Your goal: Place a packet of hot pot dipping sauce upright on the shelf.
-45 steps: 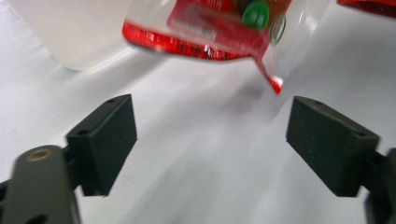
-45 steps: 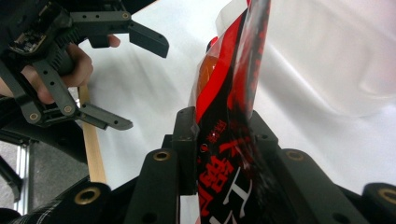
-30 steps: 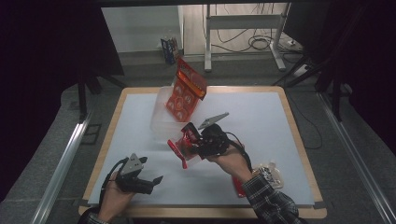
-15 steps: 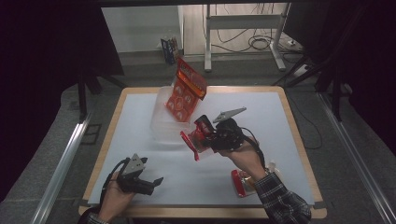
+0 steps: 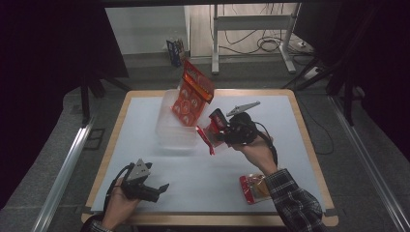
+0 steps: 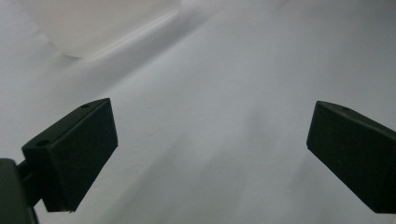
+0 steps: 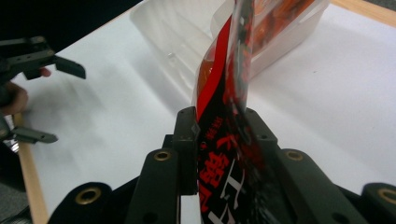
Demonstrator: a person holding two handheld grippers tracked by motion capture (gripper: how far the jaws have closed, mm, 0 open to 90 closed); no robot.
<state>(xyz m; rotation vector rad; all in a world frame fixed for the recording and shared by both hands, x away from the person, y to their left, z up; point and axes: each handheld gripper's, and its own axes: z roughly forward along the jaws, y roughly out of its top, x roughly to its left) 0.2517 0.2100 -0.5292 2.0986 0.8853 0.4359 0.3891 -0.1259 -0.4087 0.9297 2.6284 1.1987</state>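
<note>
My right gripper (image 5: pixel 214 129) is shut on a red snack packet (image 5: pixel 205 139) and holds it above the table, just right of a clear plastic container (image 5: pixel 175 126). In the right gripper view the packet (image 7: pixel 223 140) stands on edge between the jaws of that gripper (image 7: pixel 219 116), with the container (image 7: pixel 182 42) right behind it. A second red packet (image 5: pixel 192 93) leans upright in the container's far end. A third packet (image 5: pixel 253 188) lies flat near the front edge. My left gripper (image 5: pixel 159 192) rests at the front left, open with nothing in it (image 6: pixel 212 121).
The white table top (image 5: pixel 145 111) has a wooden border. A corner of the clear container (image 6: pixel 93 23) shows ahead of the left jaws. Beyond the table stand a metal frame's legs (image 5: pixel 215 43) and floor cables (image 5: pixel 270 46).
My right gripper has carried the red packet right and away from the person, close beside the container. The left gripper has stayed put.
</note>
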